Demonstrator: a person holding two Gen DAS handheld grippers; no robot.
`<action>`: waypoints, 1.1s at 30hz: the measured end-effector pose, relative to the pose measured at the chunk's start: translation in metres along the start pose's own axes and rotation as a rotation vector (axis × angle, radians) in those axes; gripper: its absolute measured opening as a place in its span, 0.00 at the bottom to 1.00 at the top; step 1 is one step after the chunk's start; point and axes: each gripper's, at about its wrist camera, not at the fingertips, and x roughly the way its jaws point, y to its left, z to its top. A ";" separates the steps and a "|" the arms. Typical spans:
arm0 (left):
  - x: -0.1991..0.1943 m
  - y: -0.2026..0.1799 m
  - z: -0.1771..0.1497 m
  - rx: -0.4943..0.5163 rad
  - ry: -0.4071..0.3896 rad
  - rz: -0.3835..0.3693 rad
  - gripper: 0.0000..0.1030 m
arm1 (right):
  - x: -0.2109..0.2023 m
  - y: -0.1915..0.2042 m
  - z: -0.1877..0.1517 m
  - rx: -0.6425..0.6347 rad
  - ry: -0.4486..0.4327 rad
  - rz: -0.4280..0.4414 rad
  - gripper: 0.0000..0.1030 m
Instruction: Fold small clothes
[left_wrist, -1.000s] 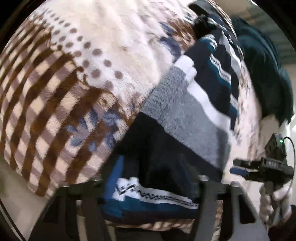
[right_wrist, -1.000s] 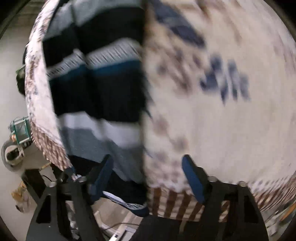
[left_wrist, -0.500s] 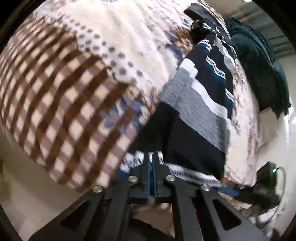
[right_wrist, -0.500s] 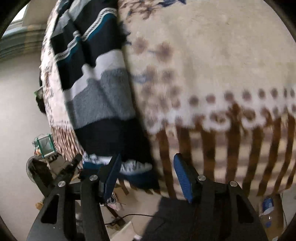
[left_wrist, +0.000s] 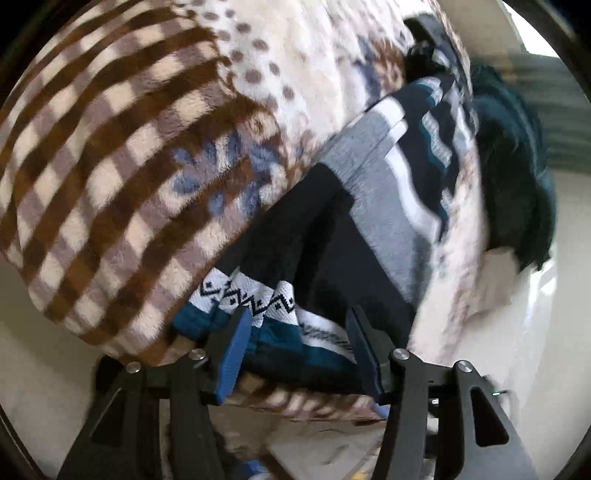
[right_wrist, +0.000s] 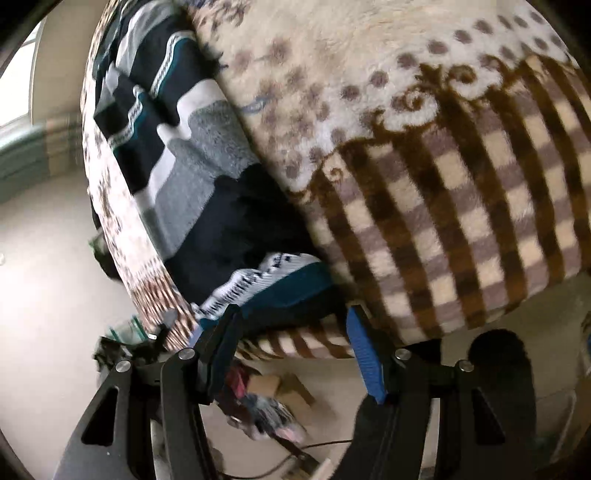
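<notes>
A striped sweater (left_wrist: 373, 206) in navy, grey, white and teal lies flat on a fleece blanket (left_wrist: 122, 158) with brown checks. Its patterned hem (left_wrist: 258, 299) hangs at the blanket's near edge. My left gripper (left_wrist: 297, 321) is over that hem; its jaws are opening, the hem lies between them, and the pads stand clear of the cloth. In the right wrist view the same sweater (right_wrist: 199, 184) runs up the left side. My right gripper (right_wrist: 293, 317) is open at the hem's teal corner (right_wrist: 284, 291), which lies between its fingers without being pinched.
A dark teal garment (left_wrist: 517, 166) lies bunched at the blanket's far right. The blanket (right_wrist: 443, 206) ends just beyond both grippers. Below the edge lie pale floor, a cardboard box (right_wrist: 269, 386) and some loose cloth (right_wrist: 266, 413).
The left jaws stood wide a second ago, closed on the hem half a second ago, and have now parted again. The right gripper swept along the blanket to the sweater's hem, still open.
</notes>
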 end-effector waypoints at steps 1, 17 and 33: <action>0.003 -0.003 0.000 0.045 -0.011 0.036 0.30 | 0.004 0.005 -0.003 0.007 -0.009 0.000 0.60; -0.039 0.004 0.010 0.233 -0.081 0.100 0.02 | 0.006 0.029 -0.019 -0.104 -0.054 -0.138 0.57; -0.047 0.004 0.005 0.262 -0.072 0.123 0.02 | 0.064 0.099 -0.061 -0.685 -0.282 -0.542 0.10</action>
